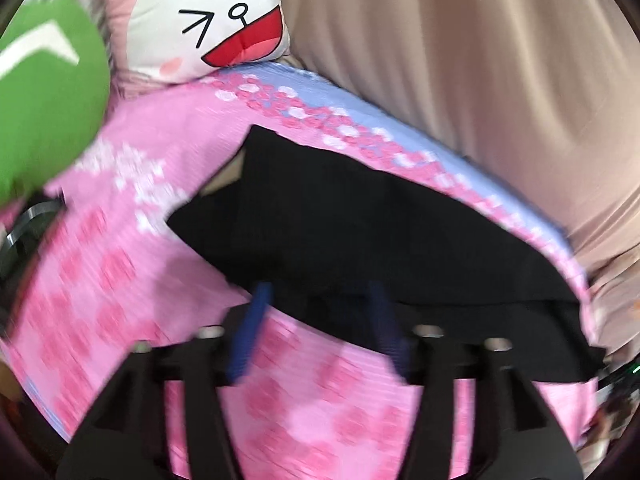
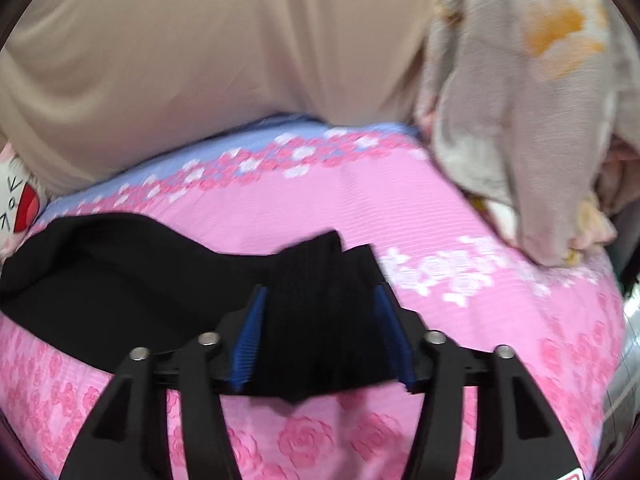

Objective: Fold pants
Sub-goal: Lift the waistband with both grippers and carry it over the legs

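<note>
Black pants lie spread across a pink rose-print bedsheet. In the left wrist view my left gripper is open, its blue pads wide apart at the near edge of the pants, nothing between them held. In the right wrist view the pants stretch to the left, and a ribbed end lies between the blue pads of my right gripper, which is open and wide around it.
A white cartoon-face pillow and a green cushion sit at the bed's head. A beige curtain hangs behind the bed. A grey floral blanket is heaped at the right in the right wrist view.
</note>
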